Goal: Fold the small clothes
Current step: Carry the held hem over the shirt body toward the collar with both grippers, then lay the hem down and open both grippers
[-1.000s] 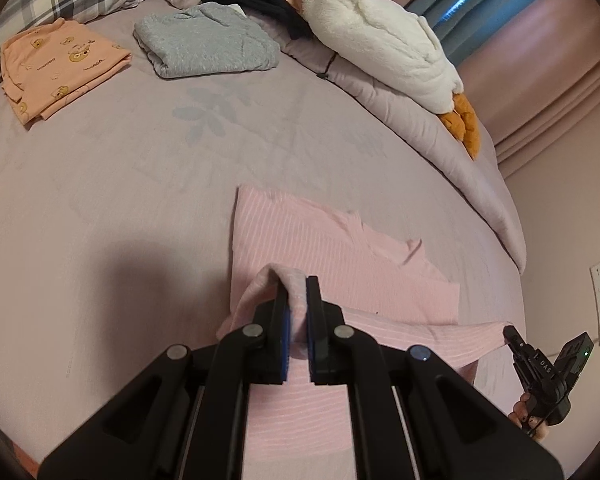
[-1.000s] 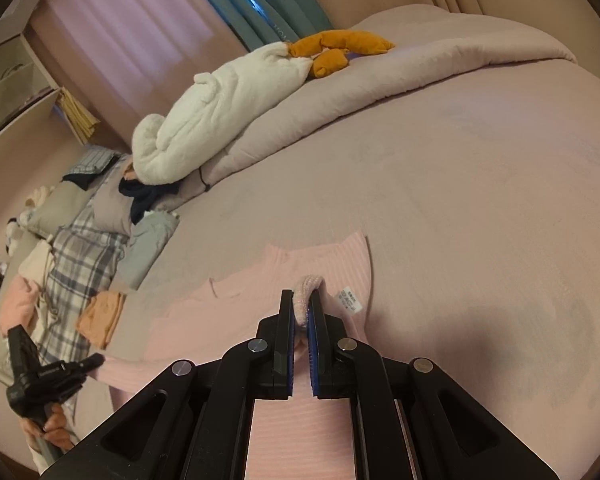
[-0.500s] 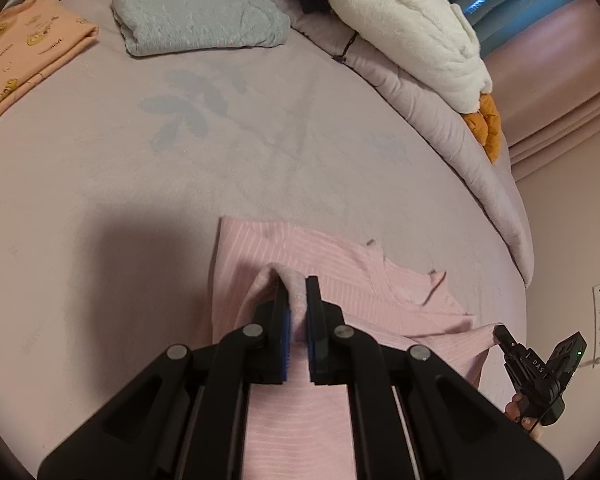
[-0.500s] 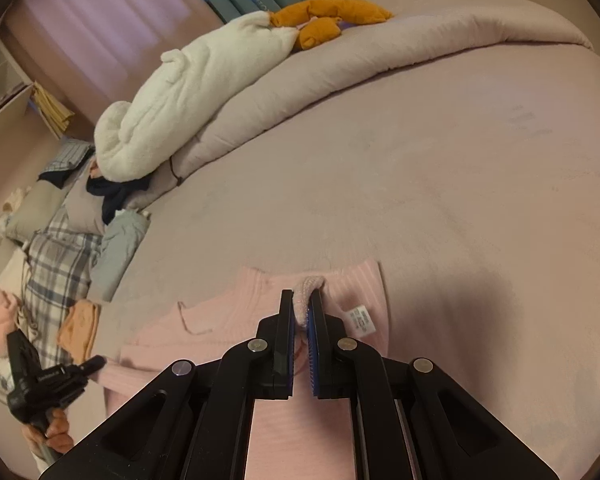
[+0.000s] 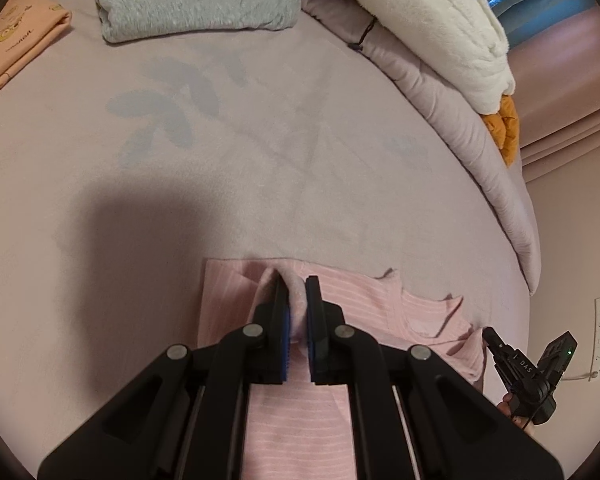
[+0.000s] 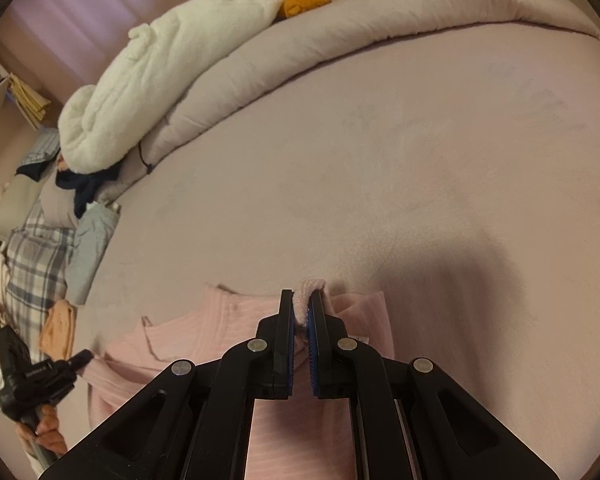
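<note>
The left hand-held gripper (image 5: 296,308) is clenched on a bunched edge of the pink striped top (image 5: 348,312); the right hand-held gripper (image 6: 302,312) pinches another bunch of the same top (image 6: 220,328). The garment lies near the bed's (image 5: 260,160) near edge, its long axis running between the two grippers. Since the earlier frames both have carried it lower and farther across the bed.

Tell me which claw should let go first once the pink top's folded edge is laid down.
Neither clearly; release both together. The left claw and right claw are each shut on a pinch of the pink top, at matching spots along the folded edge, low over the bed.
</note>
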`<control>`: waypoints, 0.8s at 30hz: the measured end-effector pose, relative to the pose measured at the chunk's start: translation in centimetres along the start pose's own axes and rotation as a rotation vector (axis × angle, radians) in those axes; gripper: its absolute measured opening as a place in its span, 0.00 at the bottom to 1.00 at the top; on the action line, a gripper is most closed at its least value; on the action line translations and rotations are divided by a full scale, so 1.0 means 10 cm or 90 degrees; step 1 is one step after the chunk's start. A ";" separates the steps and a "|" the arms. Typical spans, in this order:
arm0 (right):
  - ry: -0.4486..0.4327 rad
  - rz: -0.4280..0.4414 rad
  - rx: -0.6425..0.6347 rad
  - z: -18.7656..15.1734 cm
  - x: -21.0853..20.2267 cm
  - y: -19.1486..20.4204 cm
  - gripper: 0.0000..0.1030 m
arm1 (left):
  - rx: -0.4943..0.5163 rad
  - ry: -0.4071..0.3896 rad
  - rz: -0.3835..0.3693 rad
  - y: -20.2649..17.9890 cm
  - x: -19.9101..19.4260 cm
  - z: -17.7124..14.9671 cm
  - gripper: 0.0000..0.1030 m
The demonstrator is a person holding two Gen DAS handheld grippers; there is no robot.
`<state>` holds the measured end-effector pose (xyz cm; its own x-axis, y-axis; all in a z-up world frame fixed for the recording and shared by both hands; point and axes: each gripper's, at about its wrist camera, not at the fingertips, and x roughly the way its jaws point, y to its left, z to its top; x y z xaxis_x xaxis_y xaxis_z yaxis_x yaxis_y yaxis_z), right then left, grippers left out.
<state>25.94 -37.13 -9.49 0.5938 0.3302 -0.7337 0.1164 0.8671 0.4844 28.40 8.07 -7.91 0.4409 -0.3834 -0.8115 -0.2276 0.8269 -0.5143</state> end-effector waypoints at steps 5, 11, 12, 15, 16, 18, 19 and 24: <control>0.009 -0.028 -0.004 0.01 0.08 0.00 0.07 | 0.002 0.004 0.027 0.00 0.08 -0.02 0.07; -0.002 -0.037 -0.009 0.03 0.03 -0.01 0.09 | 0.023 -0.013 0.046 -0.09 -0.02 -0.02 0.27; -0.007 -0.042 -0.013 0.04 0.00 0.00 0.11 | 0.025 -0.021 0.049 -0.09 -0.05 -0.02 0.36; -0.035 -0.060 -0.018 0.06 -0.11 0.01 0.39 | 0.034 -0.056 0.058 -0.13 -0.18 -0.02 0.52; -0.049 -0.060 -0.015 0.07 -0.16 0.00 0.47 | 0.037 -0.063 0.057 -0.13 -0.23 -0.02 0.54; -0.063 -0.051 -0.009 0.09 -0.25 -0.01 0.47 | 0.043 -0.068 0.060 -0.16 -0.29 -0.03 0.59; -0.066 -0.048 -0.006 0.10 -0.29 -0.02 0.47 | 0.048 -0.072 0.061 -0.18 -0.33 -0.04 0.60; -0.082 -0.056 -0.010 0.04 -0.55 -0.04 0.50 | 0.091 -0.105 0.104 -0.27 -0.54 -0.15 0.78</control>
<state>22.95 -39.48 -5.47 0.6796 0.2022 -0.7051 0.1607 0.8969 0.4120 25.30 7.30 -2.61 0.5467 -0.1779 -0.8182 -0.1877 0.9263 -0.3268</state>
